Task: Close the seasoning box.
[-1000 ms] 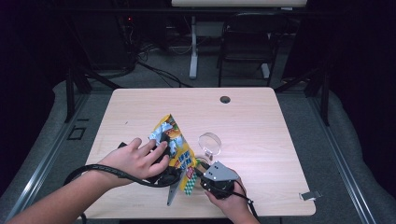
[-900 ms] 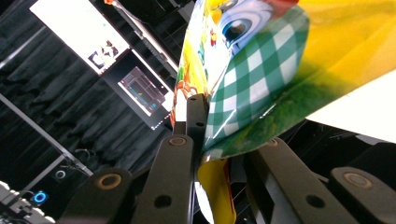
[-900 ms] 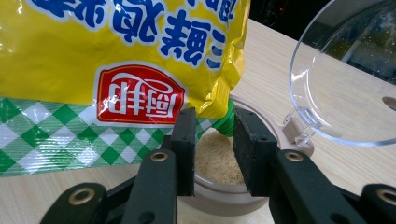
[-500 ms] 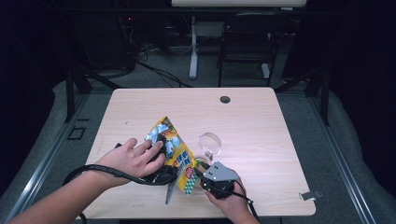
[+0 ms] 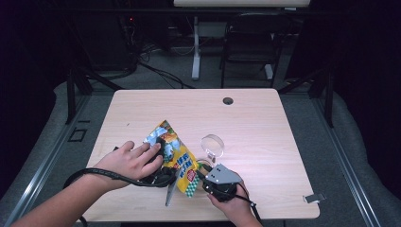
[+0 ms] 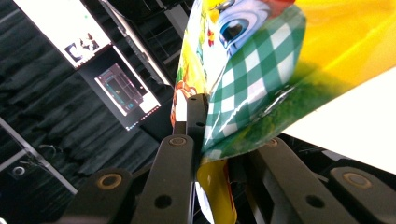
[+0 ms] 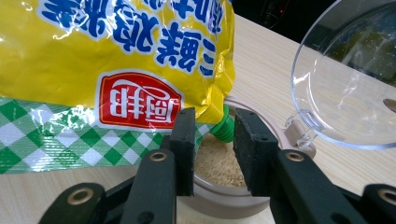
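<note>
The bag [image 5: 177, 158] has slid nearer, left gripper [image 6: 212, 154] clamping it (right gripper's [image 7: 214, 140] hold unclear).

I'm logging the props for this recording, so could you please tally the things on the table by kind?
Yellow seasoning bag: 1
Beige jar with granules, clear lid open: 1
Scissors: 1
Handheld grippers, left gripper and right gripper: 2
Total: 5

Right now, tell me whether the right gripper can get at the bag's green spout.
Probably yes: the right gripper is open, the green spout sits just ahead between its jaws, and nothing blocks the gap.
</note>
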`<state>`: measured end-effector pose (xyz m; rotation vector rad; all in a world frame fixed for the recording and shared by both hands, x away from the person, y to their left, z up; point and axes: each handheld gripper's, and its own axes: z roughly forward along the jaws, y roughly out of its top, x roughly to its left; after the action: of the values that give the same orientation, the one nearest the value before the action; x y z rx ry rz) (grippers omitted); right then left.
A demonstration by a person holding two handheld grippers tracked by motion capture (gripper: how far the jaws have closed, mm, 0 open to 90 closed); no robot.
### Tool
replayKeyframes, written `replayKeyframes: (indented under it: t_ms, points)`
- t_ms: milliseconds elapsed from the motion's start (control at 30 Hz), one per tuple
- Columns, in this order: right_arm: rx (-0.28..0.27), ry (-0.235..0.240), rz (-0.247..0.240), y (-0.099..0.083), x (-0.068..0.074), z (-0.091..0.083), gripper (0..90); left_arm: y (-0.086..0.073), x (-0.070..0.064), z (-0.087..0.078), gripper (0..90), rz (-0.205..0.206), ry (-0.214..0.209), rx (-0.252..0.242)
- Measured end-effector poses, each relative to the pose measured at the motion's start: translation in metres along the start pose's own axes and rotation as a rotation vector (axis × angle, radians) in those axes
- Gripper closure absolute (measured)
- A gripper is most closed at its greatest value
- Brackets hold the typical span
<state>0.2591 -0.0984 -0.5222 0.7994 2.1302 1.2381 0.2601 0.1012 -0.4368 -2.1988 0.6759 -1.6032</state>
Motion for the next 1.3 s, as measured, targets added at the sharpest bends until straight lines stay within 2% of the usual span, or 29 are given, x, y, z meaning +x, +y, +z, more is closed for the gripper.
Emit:
replayKeyframes:
  t_ms: [267, 433, 500, 600, 767, 967, 1300]
  points:
    - [-0.005, 0.004, -0.002, 0.0, 0.001, 0.0, 69.0, -0.003, -0.007, 0.004, 83.4, -0.036, -0.03, -0.009]
    - [-0.006, 0.006, -0.006, 0.001, 0.001, -0.001, 68.0, -0.004, -0.01, 0.005, 83.5, -0.057, -0.037, -0.021]
    - [-0.01, 0.007, -0.004, 0.001, 0.001, -0.001, 67.7, -0.004, -0.011, 0.006, 83.7, -0.05, -0.027, -0.02]
    - [-0.007, 0.007, -0.009, 0.001, 0.0, -0.002, 67.2, -0.004, -0.013, 0.007, 83.8, -0.071, -0.052, -0.029]
    - [-0.011, 0.002, -0.004, 0.001, -0.001, -0.003, 66.9, -0.005, -0.015, 0.008, 84.1, -0.085, -0.046, -0.036]
    - [-0.01, 0.002, -0.003, 0.001, -0.002, -0.004, 66.6, -0.007, -0.017, 0.009, 84.3, -0.112, -0.069, -0.042]
    - [-0.015, -0.003, 0.011, 0.001, -0.007, -0.005, 66.2, -0.01, -0.022, 0.012, 84.3, -0.179, -0.095, -0.058]
